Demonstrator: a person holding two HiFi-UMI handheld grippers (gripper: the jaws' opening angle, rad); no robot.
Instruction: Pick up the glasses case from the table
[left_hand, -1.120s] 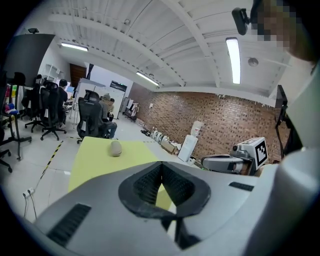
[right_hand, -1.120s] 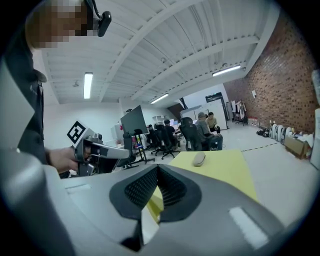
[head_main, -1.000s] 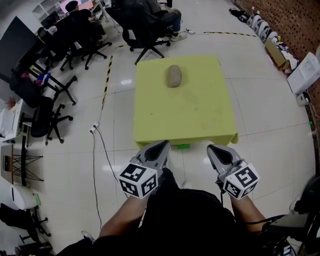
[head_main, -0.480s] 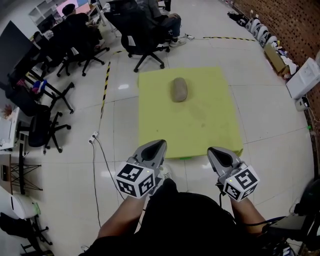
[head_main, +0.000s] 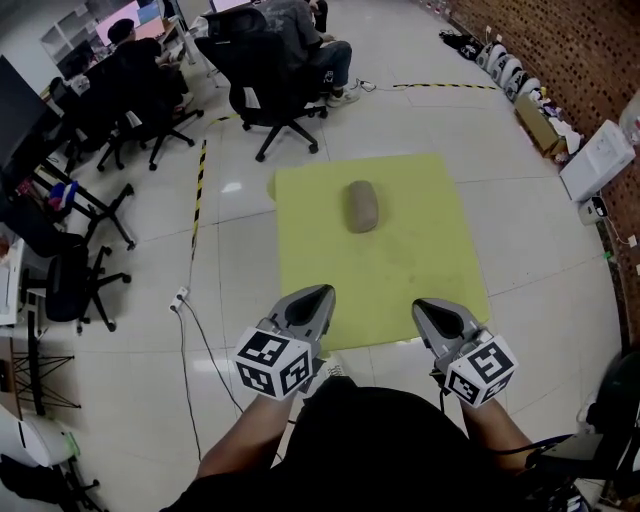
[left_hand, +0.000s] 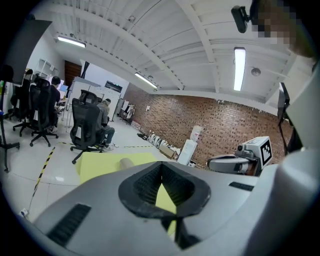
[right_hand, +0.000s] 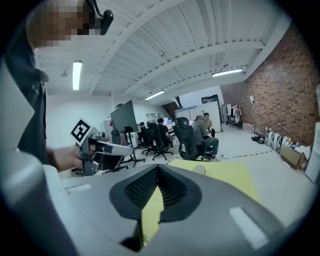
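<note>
The glasses case (head_main: 361, 206), a grey-brown oval pouch, lies on the far half of the low yellow table (head_main: 420, 270). Both grippers are held side by side short of the table's near edge, pointing at it. The left gripper (head_main: 318, 296) and the right gripper (head_main: 428, 306) are both shut, and neither holds anything. In the left gripper view the case (left_hand: 126, 162) shows small beyond the closed jaw tips (left_hand: 161, 166), with the right gripper (left_hand: 222, 163) off to the side. The right gripper view shows the case (right_hand: 199, 170) past its own tips (right_hand: 158, 167).
Black office chairs (head_main: 262, 75) with seated people stand behind the table, more chairs (head_main: 70, 285) at the left. A cable (head_main: 195, 335) runs over the floor tiles, and striped tape (head_main: 198, 185) marks the floor. Boxes and a white unit (head_main: 598, 160) line the brick wall at right.
The table and the case have slid down the head view, closer to me. Both grippers keep their place in the view and stay shut.
</note>
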